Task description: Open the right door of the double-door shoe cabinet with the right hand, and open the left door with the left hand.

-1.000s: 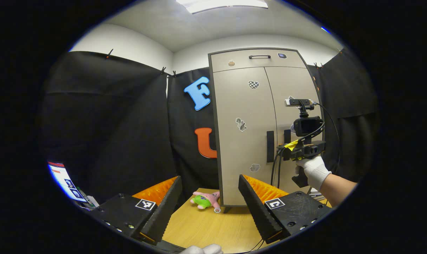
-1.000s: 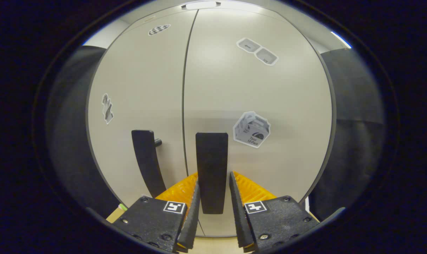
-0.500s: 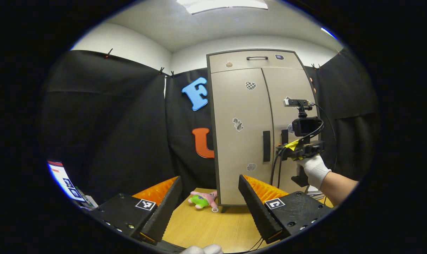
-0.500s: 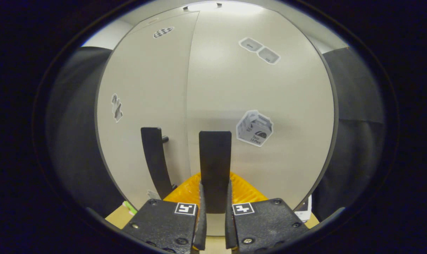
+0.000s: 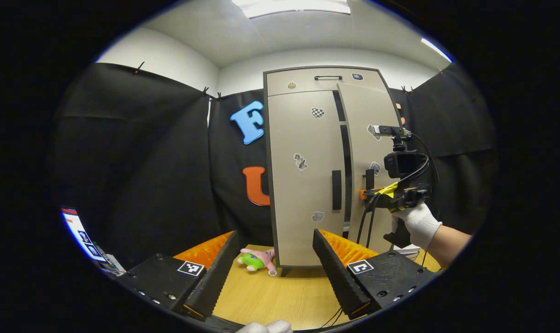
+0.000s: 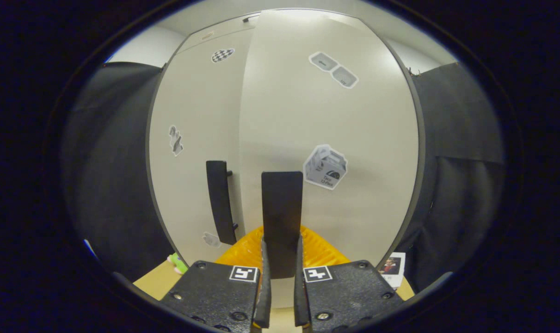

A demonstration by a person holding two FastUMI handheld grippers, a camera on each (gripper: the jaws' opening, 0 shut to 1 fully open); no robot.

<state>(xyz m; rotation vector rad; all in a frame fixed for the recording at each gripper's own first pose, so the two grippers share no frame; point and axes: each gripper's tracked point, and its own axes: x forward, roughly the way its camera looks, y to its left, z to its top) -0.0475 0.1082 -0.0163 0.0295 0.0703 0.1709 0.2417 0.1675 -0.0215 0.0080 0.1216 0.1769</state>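
A tall beige shoe cabinet (image 5: pixel 303 185) with dark edges stands on the wooden table. Its right door (image 5: pixel 363 138) is swung ajar, with a dark gap beside the left door (image 5: pixel 298 138), which lies flush. My right gripper (image 6: pixel 280 259) is shut on the right door's black vertical handle (image 6: pixel 282 208); the same gripper (image 5: pixel 365 192), held by a white-gloved hand (image 5: pixel 416 224), shows at that handle in the left gripper view. The left door's black handle (image 5: pixel 336 189) (image 6: pixel 220 199) is untouched. My left gripper (image 5: pixel 275 249) is open, well back from the cabinet, with nothing between its fingers.
A pink and green plush toy (image 5: pixel 256 260) lies on the table (image 5: pixel 275 296) at the cabinet's left foot. A top drawer with a black pull (image 5: pixel 328 77) sits above the doors. A small photo card (image 6: pixel 390 268) lies by the cabinet's right side. Black cloth walls surround the booth.
My right gripper closed on the right door's handle and pulled it outward, so the door now stands ajar. My left gripper drifted slightly; the cabinet looks a little farther off.
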